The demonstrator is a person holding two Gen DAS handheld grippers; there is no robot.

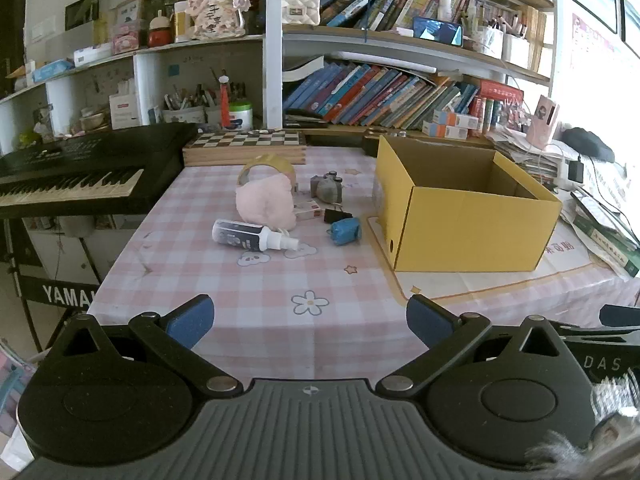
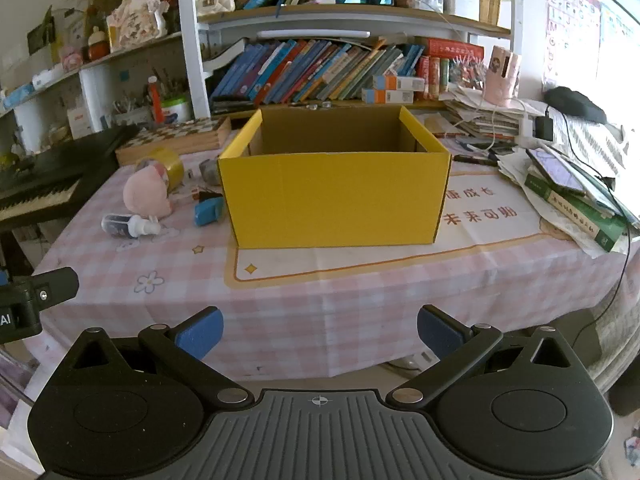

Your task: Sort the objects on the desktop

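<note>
Both claws stand spread wide and empty at the near edge of the desk [image 1: 224, 280]: the left claw [image 1: 310, 316] faces the clutter, the right claw [image 2: 320, 328] faces the yellow box [image 2: 336, 196]. The box sits open-topped and appears empty. From the left wrist view, the loose items lie at 11 o'clock: a spray bottle [image 1: 252, 236] on its side, a pink plush toy [image 1: 266, 200] behind it, a tape roll [image 1: 266, 166] behind that, and a blue pouch [image 1: 346, 231] just beside the box. Recommended procedure: take the nearest item first, likely the bottle. Align the pads across its body, not its nozzle. Close fully before lifting, then release low inside the box.
</note>
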